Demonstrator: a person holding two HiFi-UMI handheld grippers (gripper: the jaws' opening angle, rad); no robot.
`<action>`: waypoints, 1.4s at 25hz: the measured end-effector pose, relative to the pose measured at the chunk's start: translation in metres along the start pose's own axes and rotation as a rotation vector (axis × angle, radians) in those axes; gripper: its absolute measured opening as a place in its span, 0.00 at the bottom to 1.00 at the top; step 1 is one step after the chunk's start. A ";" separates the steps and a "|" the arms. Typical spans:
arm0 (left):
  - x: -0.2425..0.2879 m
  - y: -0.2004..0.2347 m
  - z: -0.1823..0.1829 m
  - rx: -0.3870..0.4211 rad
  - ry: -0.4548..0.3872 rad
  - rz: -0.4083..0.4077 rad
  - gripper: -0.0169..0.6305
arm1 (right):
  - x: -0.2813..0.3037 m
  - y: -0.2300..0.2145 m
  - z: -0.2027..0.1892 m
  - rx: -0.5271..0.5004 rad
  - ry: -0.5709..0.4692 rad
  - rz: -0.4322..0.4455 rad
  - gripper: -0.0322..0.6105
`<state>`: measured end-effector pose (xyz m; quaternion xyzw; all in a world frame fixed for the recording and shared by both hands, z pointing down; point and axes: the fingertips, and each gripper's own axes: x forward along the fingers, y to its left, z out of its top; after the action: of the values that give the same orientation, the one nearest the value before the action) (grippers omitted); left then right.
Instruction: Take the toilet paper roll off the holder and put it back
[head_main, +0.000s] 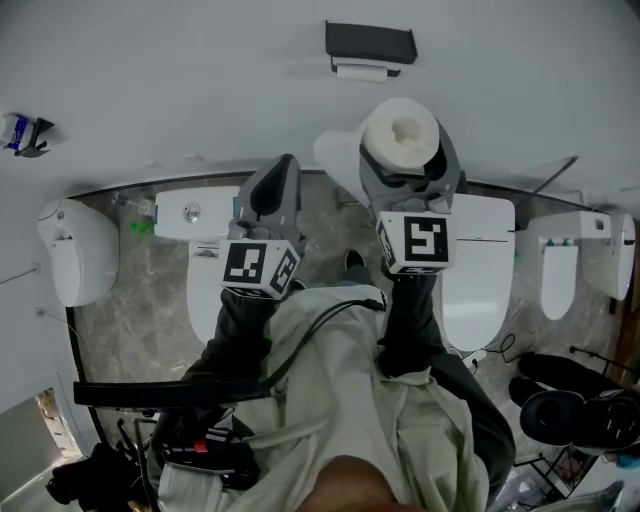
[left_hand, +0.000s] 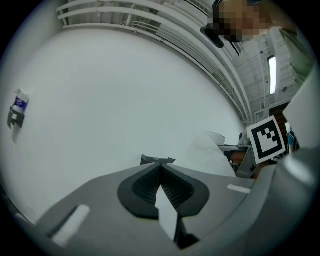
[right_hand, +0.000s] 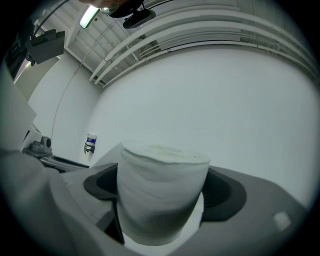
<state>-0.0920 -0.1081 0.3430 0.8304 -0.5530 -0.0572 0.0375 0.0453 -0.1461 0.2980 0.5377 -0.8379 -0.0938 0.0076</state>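
Head view down a white washroom wall: the toilet paper roll is off the holder. It stands on end, clamped between the jaws of the right gripper, with its hollow core facing the camera. The black wall-mounted holder sits higher in the frame, clear of the roll. A pale strip under the holder is too small to identify.

In the right gripper view the roll fills the gap between the jaws, and its lower end is hidden inside the gripper body.

The left gripper hovers beside the right one with nothing in it, its ribbed pads pressed together along a single seam. In the left gripper view a dark angular shape peeks over the jaw tips. It is mostly covered and hard to make out.

Two white toilets stand against the wall on a marbled grey floor. Further white fixtures at the far left and far right are bent by the wide lens. The person's pale clothing and dark sleeves cover the middle of the floor. Dark gear in the lower corners is cut off by the frame.

A small blue-labelled object hangs on the wall well to the left. Both gripper views show white ceiling rails, and the left gripper view also catches a strip light.
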 end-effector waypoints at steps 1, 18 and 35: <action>-0.001 0.000 0.001 0.002 0.000 0.002 0.04 | 0.000 0.001 0.000 -0.001 0.000 0.004 0.80; -0.007 0.001 0.004 -0.049 -0.021 0.036 0.04 | -0.010 0.005 -0.005 0.001 0.012 0.019 0.80; -0.021 -0.026 -0.017 -0.051 0.032 -0.017 0.04 | -0.018 -0.017 0.002 -0.002 -0.029 -0.053 0.80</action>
<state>-0.0738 -0.0789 0.3581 0.8347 -0.5435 -0.0583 0.0672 0.0679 -0.1368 0.2946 0.5581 -0.8234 -0.1025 -0.0066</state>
